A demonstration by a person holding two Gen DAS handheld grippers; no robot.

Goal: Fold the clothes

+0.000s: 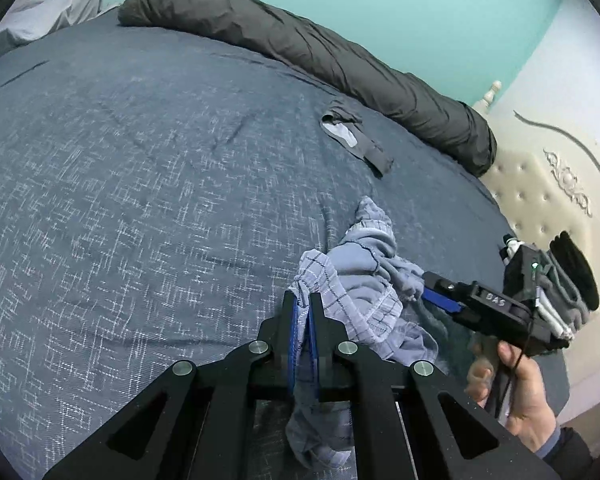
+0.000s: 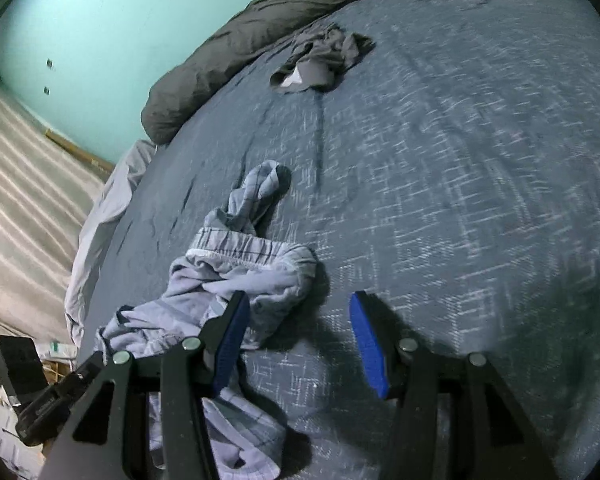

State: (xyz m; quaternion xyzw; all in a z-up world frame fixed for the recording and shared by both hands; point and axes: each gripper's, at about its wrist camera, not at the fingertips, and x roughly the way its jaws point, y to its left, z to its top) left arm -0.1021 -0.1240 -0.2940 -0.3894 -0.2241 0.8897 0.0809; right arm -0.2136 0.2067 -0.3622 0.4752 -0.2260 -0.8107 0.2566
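My left gripper [image 1: 303,300] is clamped on a fold of the pale blue plaid boxer shorts [image 1: 364,280], its blue pads pressed nearly together with the cloth pinched between them; a loose tail of the same fabric hangs down under the jaws toward me. The rest of the shorts lies crumpled on the dark blue bedspread [image 1: 140,200], waistband bunched and one leg twisted away toward the far side.

My right gripper [image 2: 300,320] stands half open with nothing between its blue pads; under the gap I see only bare bedspread. Its left finger [image 2: 232,328] sits at the edge of the shorts, over the crumpled cloth (whether it actually touches the fabric I cannot tell). From the left wrist view that gripper comes in from the right, my right hand [image 1: 516,392] wrapped around its handle, its tip at the gathered edge of the shorts.

Farther up the bed lies a second garment, a dark grey piece [image 2: 320,60] with a lighter patch showing, rumpled and well apart from the shorts. Behind it a rolled dark grey duvet [image 1: 300,52] runs along the teal wall [image 1: 380,0]. A cream tufted headboard [image 1: 540,200] stands at the right of the left wrist view.
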